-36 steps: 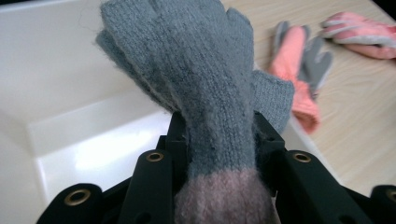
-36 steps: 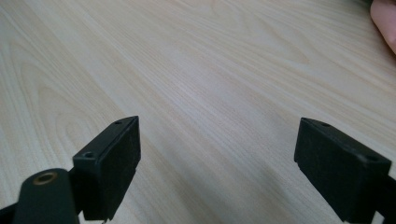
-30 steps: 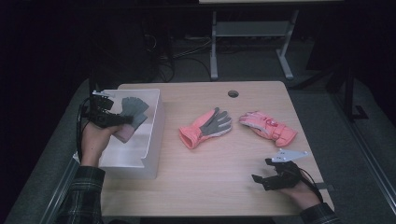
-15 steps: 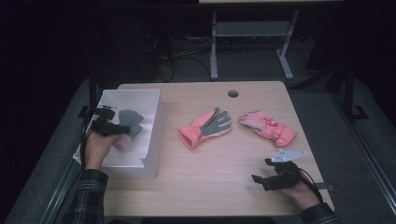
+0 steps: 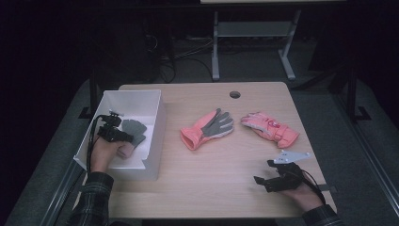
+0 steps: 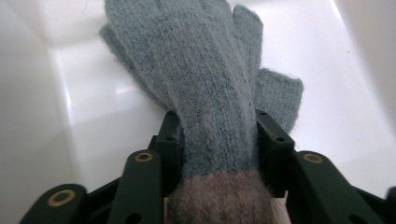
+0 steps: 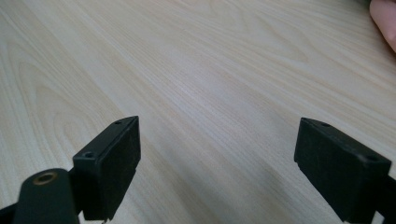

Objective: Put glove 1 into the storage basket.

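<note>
Inside white plastic bin (image 5: 155, 123), grey knitted glove (image 6: 212, 93) pinched at cuff by left gripper (image 6: 217, 147); placing step judged underway, release needed next. Right gripper (image 7: 217, 163) held wide open, empty, over wooden surface (image 7: 196, 70).

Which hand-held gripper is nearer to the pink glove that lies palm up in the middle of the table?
The right. The right hand-held gripper rests on the table toward the person from the pink glove; the left hand-held gripper is farther off, inside the white bin.
</note>
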